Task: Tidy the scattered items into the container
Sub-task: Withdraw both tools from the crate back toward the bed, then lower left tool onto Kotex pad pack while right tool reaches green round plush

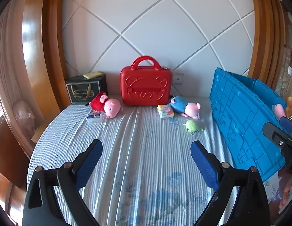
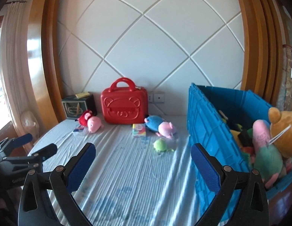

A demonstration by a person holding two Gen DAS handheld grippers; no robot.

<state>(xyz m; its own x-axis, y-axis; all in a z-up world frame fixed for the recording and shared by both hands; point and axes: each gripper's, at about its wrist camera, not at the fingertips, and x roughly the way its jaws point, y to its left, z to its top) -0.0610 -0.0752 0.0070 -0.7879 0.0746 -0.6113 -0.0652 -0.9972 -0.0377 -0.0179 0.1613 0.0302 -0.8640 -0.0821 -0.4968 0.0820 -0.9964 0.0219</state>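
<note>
Both grippers, left (image 1: pixel 146 151) and right (image 2: pixel 143 155), hover empty with fingers apart above the striped bed (image 2: pixel 127 179); pig toys (image 2: pixel 93 123) lie along its far edge, the blue crate (image 2: pixel 208 131) at its right edge.

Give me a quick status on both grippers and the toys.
Left gripper open, empty; right gripper open, empty. Green plush nearest, loose on bed; blue crate part-filled. Nothing in the way.
</note>
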